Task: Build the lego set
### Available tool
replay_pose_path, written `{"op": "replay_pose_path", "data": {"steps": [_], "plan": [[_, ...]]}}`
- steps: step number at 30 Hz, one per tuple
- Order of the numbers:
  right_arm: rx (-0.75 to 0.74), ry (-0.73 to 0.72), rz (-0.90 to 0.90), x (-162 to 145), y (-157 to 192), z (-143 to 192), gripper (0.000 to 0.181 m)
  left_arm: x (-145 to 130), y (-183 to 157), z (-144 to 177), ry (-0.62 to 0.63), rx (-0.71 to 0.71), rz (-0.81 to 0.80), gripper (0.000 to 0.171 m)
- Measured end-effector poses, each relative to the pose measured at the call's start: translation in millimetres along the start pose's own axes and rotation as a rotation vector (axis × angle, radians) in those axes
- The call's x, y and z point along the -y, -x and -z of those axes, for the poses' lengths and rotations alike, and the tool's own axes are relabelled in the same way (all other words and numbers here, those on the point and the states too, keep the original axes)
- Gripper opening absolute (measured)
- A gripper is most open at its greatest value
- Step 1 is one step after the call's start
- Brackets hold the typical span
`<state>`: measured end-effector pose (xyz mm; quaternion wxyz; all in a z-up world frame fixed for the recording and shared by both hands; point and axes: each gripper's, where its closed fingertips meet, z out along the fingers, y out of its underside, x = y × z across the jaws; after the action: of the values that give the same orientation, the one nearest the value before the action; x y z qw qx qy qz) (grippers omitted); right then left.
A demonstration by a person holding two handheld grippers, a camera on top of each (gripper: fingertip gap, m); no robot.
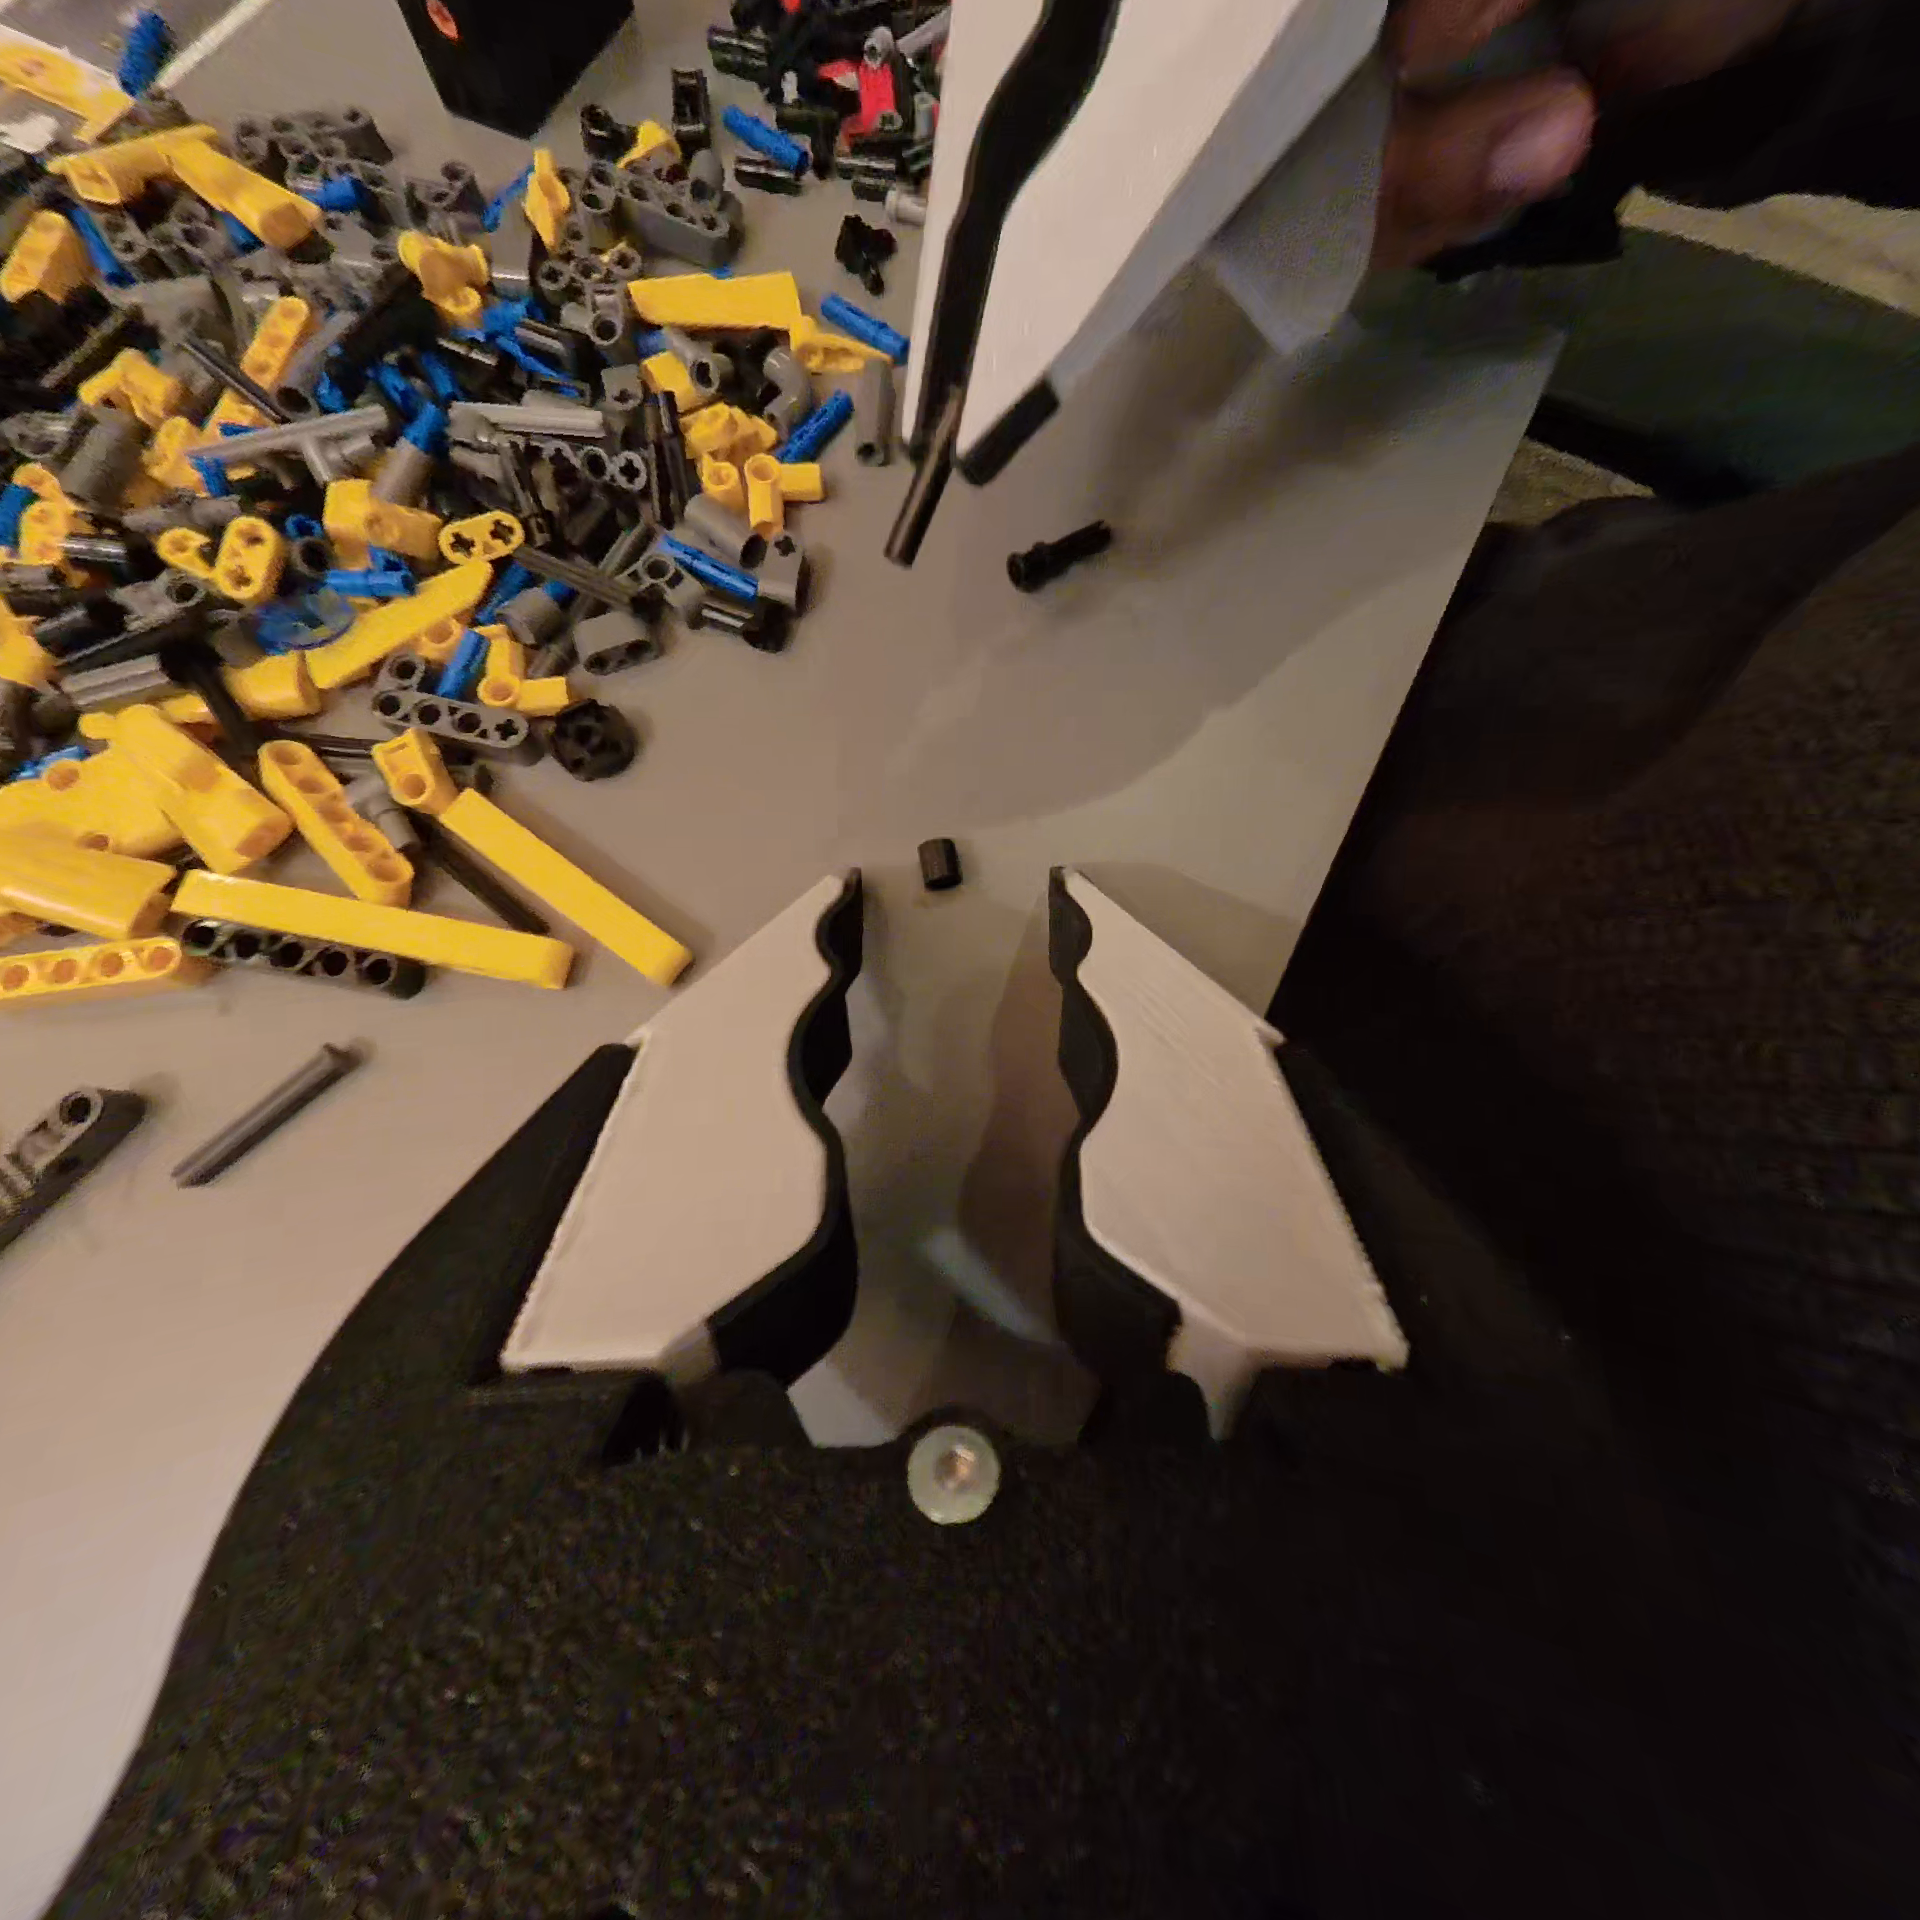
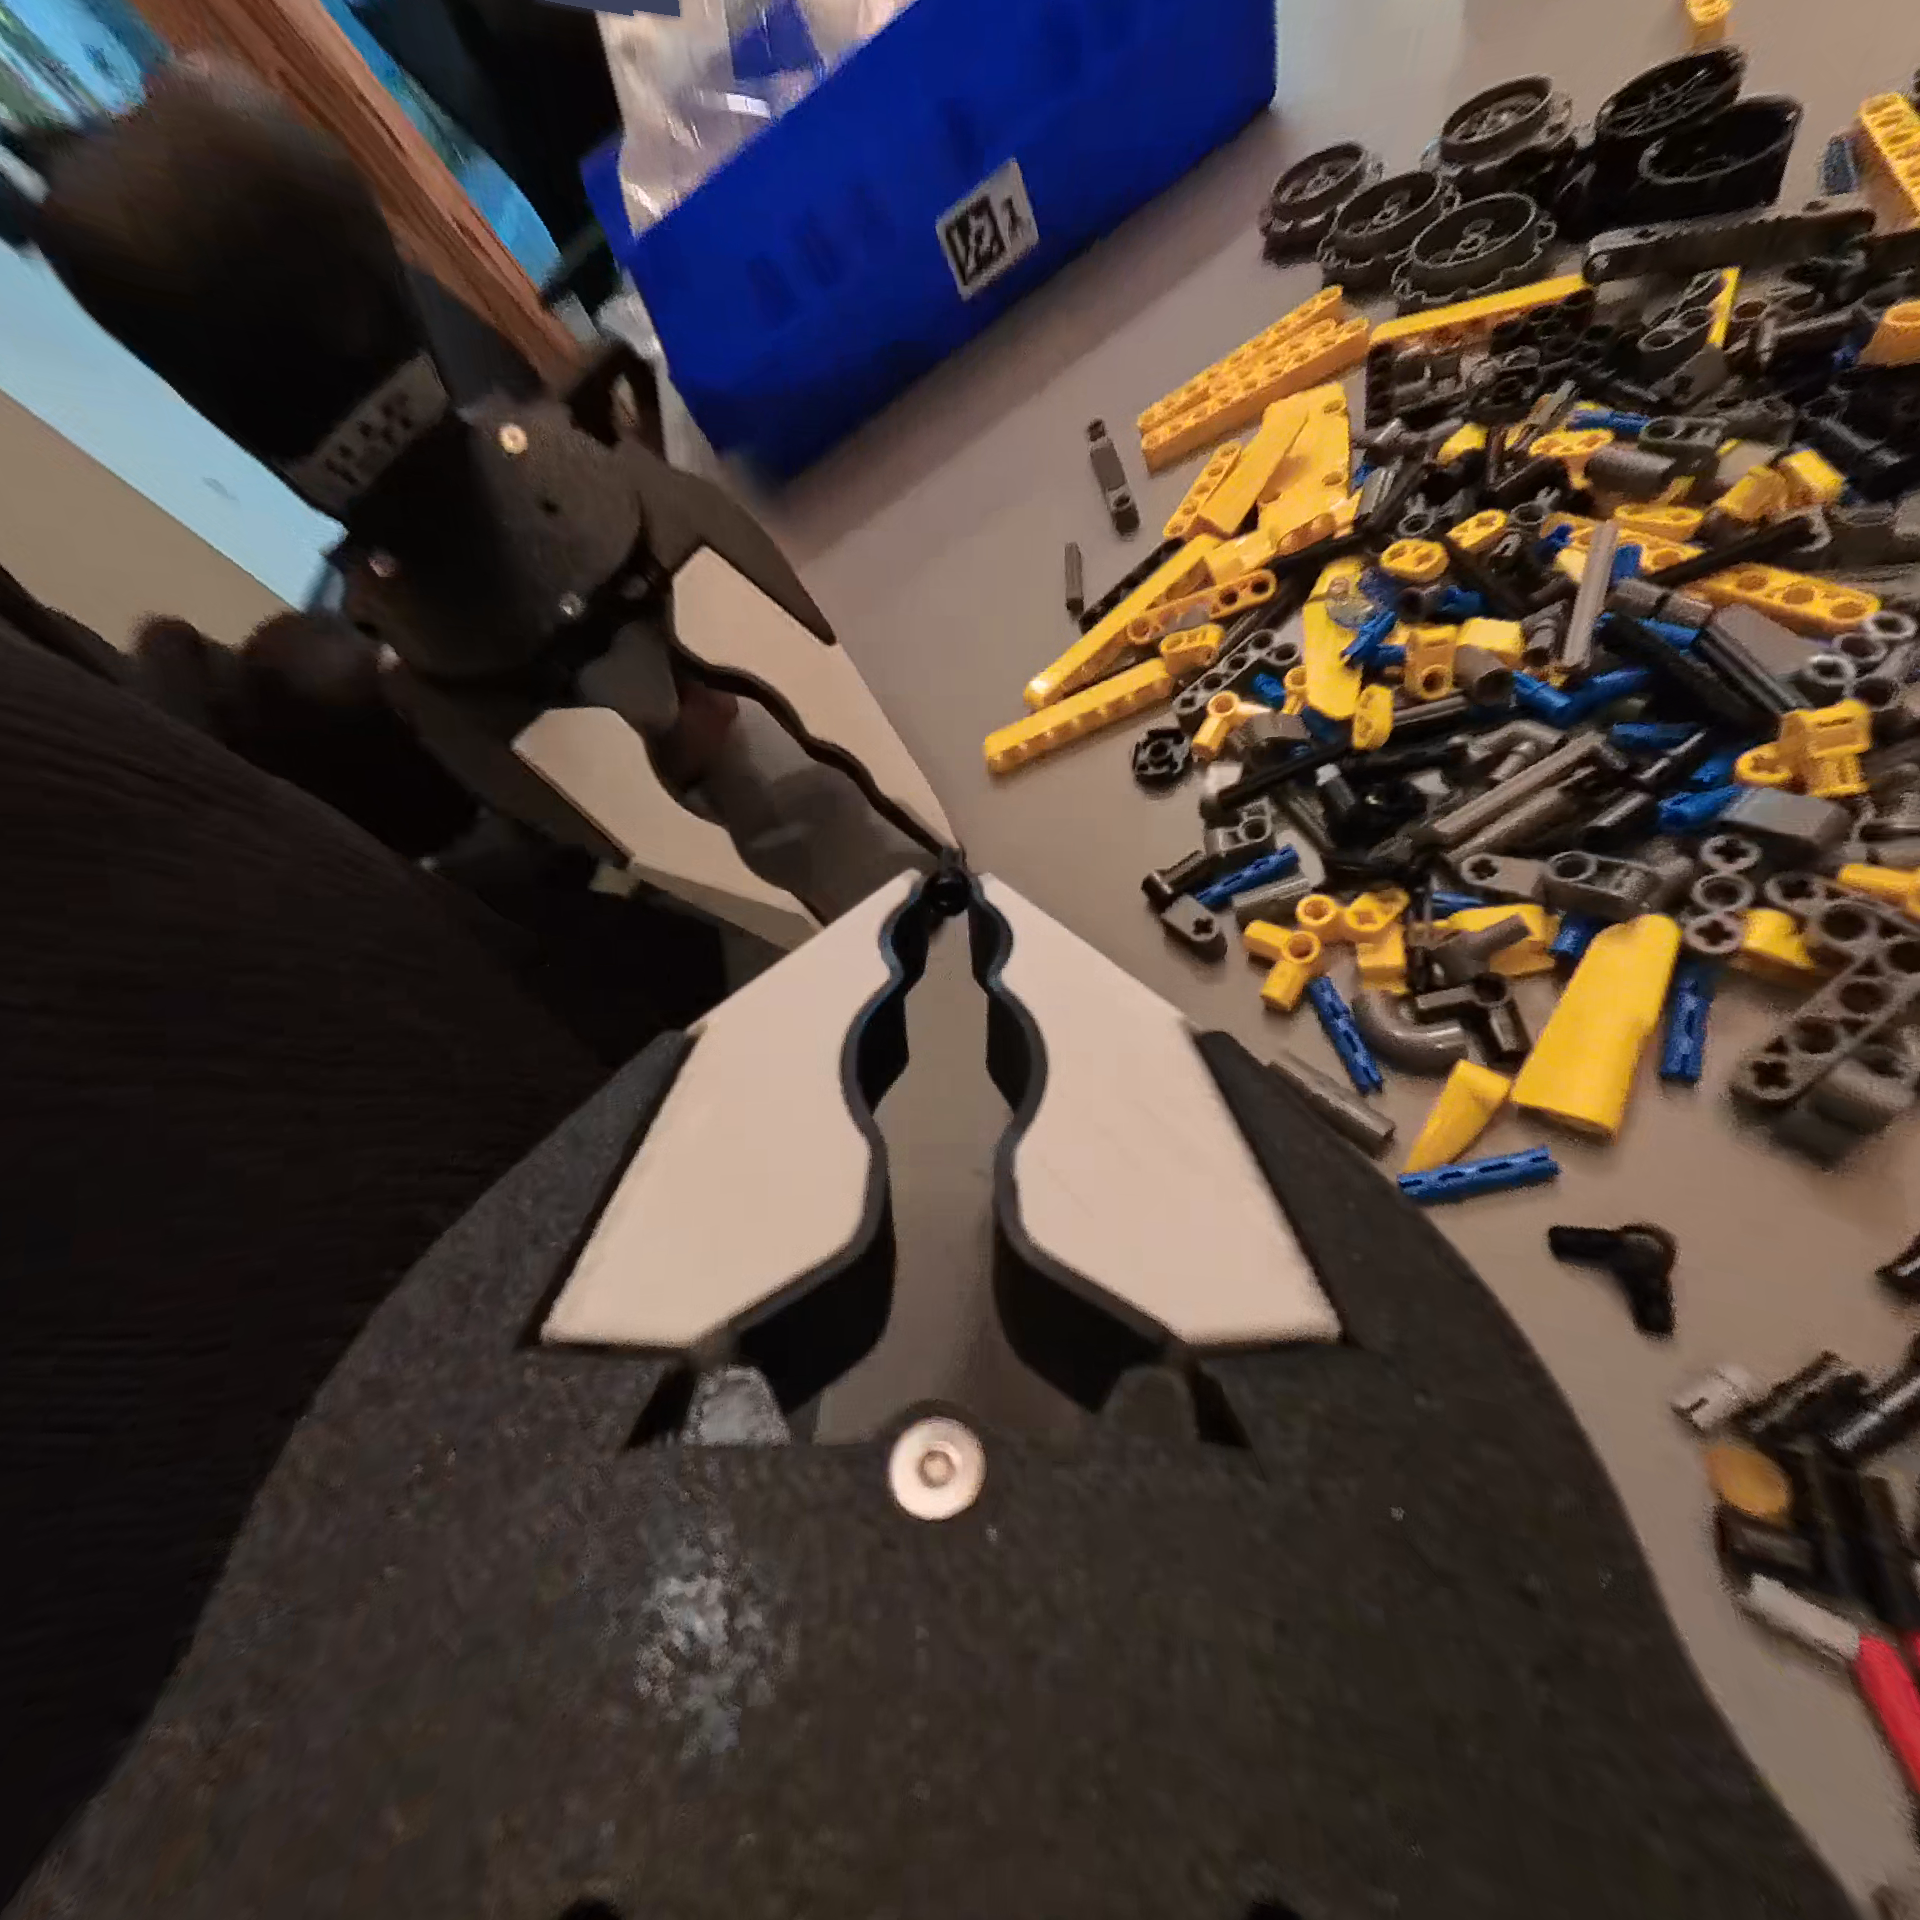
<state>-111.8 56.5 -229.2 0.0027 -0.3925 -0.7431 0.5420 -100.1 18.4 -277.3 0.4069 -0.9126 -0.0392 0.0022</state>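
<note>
Two claws | left claw [image 1: 954, 883] wide, black bush [image 1: 940, 864] at tips | right claw [image 2: 948, 891] pinching, seemingly, black axle [image 1: 923, 497]

The black rod [image 1: 923, 497] runs up between the right gripper's [image 1: 977, 457] fingers, its upper end hidden. In the right wrist view only its tip shows, and the left gripper [image 2: 940, 847] is blurred. The blue bin [image 2: 935, 208] at the bench's far edge is cut off. The heap of pieces [image 2: 1538, 665] runs out of frame.

You've got a yellow, blue, grey and black brick pile [image 1: 343, 540] on a plain grey surface [image 1: 935, 707]. Beside the pile, your hand-held gripper [image 1: 956, 883] is pale grey with black wavy pads, and behind the pile sits a bright blue bin [image 2: 935, 208].
</note>
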Motion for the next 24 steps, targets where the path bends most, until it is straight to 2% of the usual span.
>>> {"op": "replay_pose_path", "data": {"steps": [2,5,24], "plan": [[-0.026,0.038,0.057,-5.2,0.5,-3.6,0.005,2.7,-0.2,-3.1,-0.005,0.003,0.014,0.031],[-0.039,0.069,0.109,-10.1,2.5,-6.7,0.005,1.9,11.1,-3.4,0.011,0.076,0.005,0.007],[-0.011,0.085,0.117,-14.5,6.6,-10.7,0.005,0.8,11.5,-2.4,0.003,0.049,0.028,0.01]]}}
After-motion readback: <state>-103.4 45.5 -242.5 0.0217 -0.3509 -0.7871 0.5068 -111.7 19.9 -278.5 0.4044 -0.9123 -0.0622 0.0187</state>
